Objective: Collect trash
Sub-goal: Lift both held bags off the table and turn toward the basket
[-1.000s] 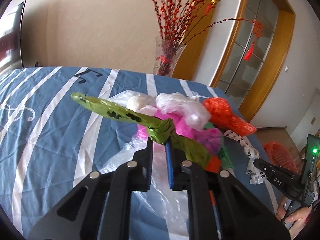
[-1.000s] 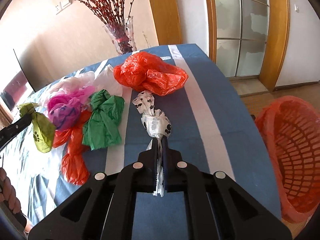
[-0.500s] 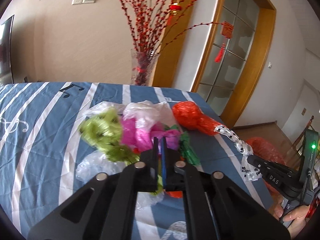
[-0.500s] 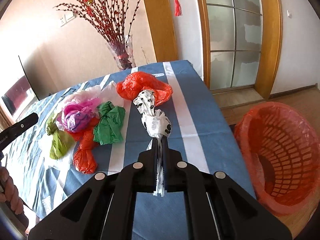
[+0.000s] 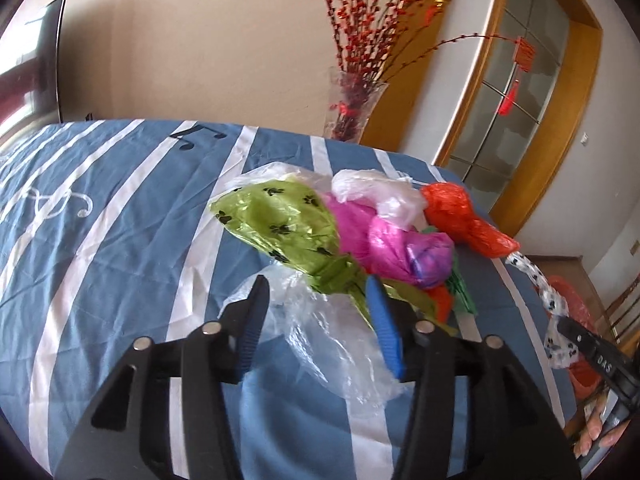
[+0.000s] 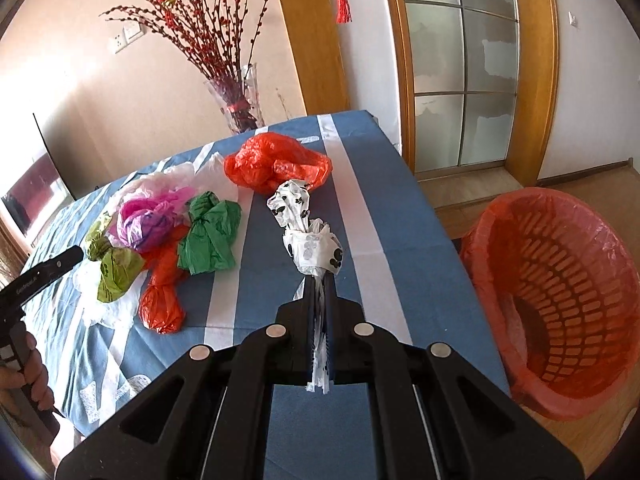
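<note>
My right gripper point(image 6: 319, 280) is shut on the tail of a white paw-print bag point(image 6: 306, 224) and holds it above the table's right side, left of the red basket point(image 6: 560, 300). My left gripper point(image 5: 316, 292) is open; the light green paw-print bag point(image 5: 280, 224) lies on the table just ahead of its right finger, and a clear plastic bag point(image 5: 320, 340) lies between the fingers. The pile also holds a pink-purple bag point(image 5: 384, 240), a white bag point(image 5: 372, 188) and a red bag point(image 5: 460, 220).
A dark green bag point(image 6: 210, 236), a narrow red bag point(image 6: 162, 292) and a large red bag point(image 6: 276, 162) lie on the blue striped tablecloth point(image 6: 400, 240). A glass vase of red branches point(image 6: 236, 100) stands at the far table edge. The basket sits on the floor to the right.
My left gripper has opened and let go of the light green bag, which now lies on the table. My right gripper has risen a little with the paw-print bag.
</note>
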Action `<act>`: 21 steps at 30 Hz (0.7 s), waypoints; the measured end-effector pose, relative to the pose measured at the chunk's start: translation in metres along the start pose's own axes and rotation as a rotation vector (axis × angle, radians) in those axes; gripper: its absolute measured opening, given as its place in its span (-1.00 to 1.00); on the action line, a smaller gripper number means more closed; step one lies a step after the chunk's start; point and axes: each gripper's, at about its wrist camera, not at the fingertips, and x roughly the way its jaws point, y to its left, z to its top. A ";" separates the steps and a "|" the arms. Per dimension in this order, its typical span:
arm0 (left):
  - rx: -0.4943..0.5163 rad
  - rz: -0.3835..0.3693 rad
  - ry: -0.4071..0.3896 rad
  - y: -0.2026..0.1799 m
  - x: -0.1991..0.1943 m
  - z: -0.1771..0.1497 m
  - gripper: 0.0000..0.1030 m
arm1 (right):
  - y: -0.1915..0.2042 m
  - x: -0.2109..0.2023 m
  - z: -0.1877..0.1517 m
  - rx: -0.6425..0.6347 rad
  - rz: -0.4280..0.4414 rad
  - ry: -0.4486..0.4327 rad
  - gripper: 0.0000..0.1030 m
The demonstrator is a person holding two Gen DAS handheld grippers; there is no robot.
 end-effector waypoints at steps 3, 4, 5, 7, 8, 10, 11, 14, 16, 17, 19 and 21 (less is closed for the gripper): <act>-0.021 -0.019 0.013 0.001 0.007 0.003 0.11 | 0.002 0.003 -0.001 -0.008 -0.006 0.007 -0.90; -0.020 -0.022 0.016 -0.001 0.009 0.003 0.11 | 0.002 0.004 -0.001 -0.008 -0.008 0.009 -0.90; -0.013 -0.021 0.019 -0.003 0.011 0.004 0.11 | 0.001 0.005 -0.001 -0.006 -0.008 0.014 -0.90; 0.009 -0.001 0.042 -0.009 0.020 0.005 0.14 | 0.001 0.007 -0.002 -0.003 -0.009 0.020 -0.90; 0.007 0.005 0.060 -0.010 0.025 0.005 0.14 | 0.001 0.007 -0.002 -0.002 -0.009 0.022 -0.90; -0.018 -0.009 0.078 -0.009 0.032 0.005 0.05 | 0.002 0.007 -0.003 -0.005 -0.009 0.024 -0.90; -0.027 -0.012 0.071 -0.008 0.033 0.006 -0.06 | 0.003 0.007 -0.003 -0.007 -0.011 0.024 -0.90; -0.023 -0.028 0.044 -0.010 0.028 0.007 -0.49 | 0.002 0.009 -0.004 -0.002 -0.012 0.030 -0.90; -0.006 -0.025 0.027 -0.013 0.023 0.008 -0.61 | 0.001 0.010 -0.004 0.004 -0.011 0.033 -0.90; -0.003 -0.027 0.020 -0.014 0.021 0.009 -0.62 | 0.001 0.009 -0.004 0.006 -0.009 0.033 -0.90; 0.000 -0.031 0.006 -0.016 0.015 0.011 -0.62 | 0.000 0.008 -0.004 0.006 -0.008 0.031 -0.90; 0.004 -0.039 -0.009 -0.018 0.009 0.014 -0.62 | 0.000 0.005 -0.004 0.007 -0.008 0.025 -0.90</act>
